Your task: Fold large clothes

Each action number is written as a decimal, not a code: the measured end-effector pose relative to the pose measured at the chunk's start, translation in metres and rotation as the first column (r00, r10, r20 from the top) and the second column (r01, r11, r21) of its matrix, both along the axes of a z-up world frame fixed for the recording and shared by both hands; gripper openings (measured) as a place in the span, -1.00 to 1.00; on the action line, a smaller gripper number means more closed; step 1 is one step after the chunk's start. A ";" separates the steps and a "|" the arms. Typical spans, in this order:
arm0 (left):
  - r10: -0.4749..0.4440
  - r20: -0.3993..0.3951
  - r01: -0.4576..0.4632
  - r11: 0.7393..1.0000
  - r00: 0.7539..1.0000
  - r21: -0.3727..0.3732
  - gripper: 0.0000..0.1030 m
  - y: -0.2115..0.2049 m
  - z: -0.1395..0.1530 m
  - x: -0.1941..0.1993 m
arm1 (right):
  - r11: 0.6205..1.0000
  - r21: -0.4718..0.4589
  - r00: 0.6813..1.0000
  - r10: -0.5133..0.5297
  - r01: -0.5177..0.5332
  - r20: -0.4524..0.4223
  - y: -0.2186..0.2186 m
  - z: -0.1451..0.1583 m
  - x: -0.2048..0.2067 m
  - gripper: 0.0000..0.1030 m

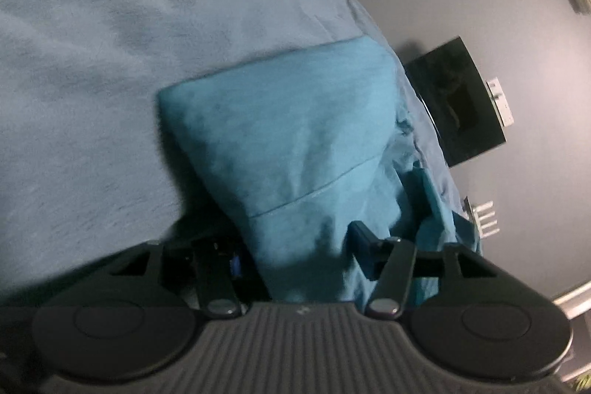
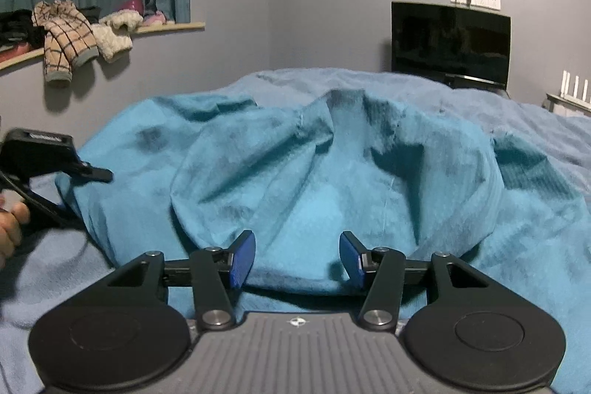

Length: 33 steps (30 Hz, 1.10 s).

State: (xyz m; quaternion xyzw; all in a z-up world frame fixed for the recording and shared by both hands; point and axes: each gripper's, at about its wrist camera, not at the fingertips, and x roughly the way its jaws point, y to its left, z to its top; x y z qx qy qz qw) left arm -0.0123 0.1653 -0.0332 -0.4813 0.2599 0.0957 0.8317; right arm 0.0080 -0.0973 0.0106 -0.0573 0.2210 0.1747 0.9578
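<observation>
Bed (image 2: 535, 120): pale blue cover, serving as the folding surface; fills most of both views.
Garment (image 2: 332, 180): large teal piece, lying on the bed in front of both grippers; placed there so halves can be laid flat.
Garment, right view: rumpled, bunched into ridges and hollows, dark blotches in the folds, a seam puckered near the top; near edge runs under the right gripper.
Garment, left view (image 1: 288, 135): a smooth doubled flap with one stitched seam across it, far corners squared; loose crumpled layers hang beside it at the right.
Fold state, as judged: partly done, one side laid over, the middle not yet flat.
Screen (image 2: 450, 43): dark, against the wall beyond the bed; no part in the task.
Shelf clothes (image 2: 62, 39): checked and fleecy pieces draped off a ledge under the curtain, well apart.
Right gripper (image 2: 297, 257): blue pads spread, teal cloth lying between them, neither pad seen pressing; low over the near hem, likely to take hold there.
Left gripper (image 1: 299, 250): jaws apart, cloth bulging between them; left pad hidden by fabric, so contact unclear; reads as loose rather than pinching.
Hand (image 2: 9, 228): partly seen at left edge, gripping the left tool's handle.
</observation>
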 end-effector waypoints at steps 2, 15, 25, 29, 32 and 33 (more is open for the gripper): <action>-0.027 0.010 0.027 0.998 1.000 0.048 0.04 -0.005 0.002 0.007 | 1.000 -0.007 1.000 0.013 -0.013 0.025 0.004 0.003 -0.006 0.09; -0.271 0.238 0.128 0.866 0.933 0.484 -0.70 -0.074 0.072 0.014 | 0.990 -0.123 0.989 0.053 -0.070 -0.140 0.021 -0.038 -0.003 0.44; -0.533 0.241 0.186 0.626 0.811 0.757 -0.69 -0.160 0.118 0.015 | 0.989 -0.131 0.988 0.051 -0.071 -0.147 0.026 -0.037 -0.010 0.45; -0.561 0.224 0.202 0.597 0.797 0.777 -0.69 -0.166 0.122 0.012 | 0.995 -0.077 0.984 0.056 -0.070 -0.171 0.021 -0.029 -0.012 0.45; -0.581 0.215 0.211 0.578 0.785 0.788 -0.69 -0.171 0.125 0.023 | 0.997 0.050 0.976 0.063 -0.053 -0.210 0.001 -0.014 -0.013 0.43; -0.589 0.212 0.214 0.569 0.780 0.794 -0.69 -0.164 0.128 0.020 | 0.994 0.097 0.973 0.063 -0.042 -0.221 -0.006 -0.008 -0.015 0.43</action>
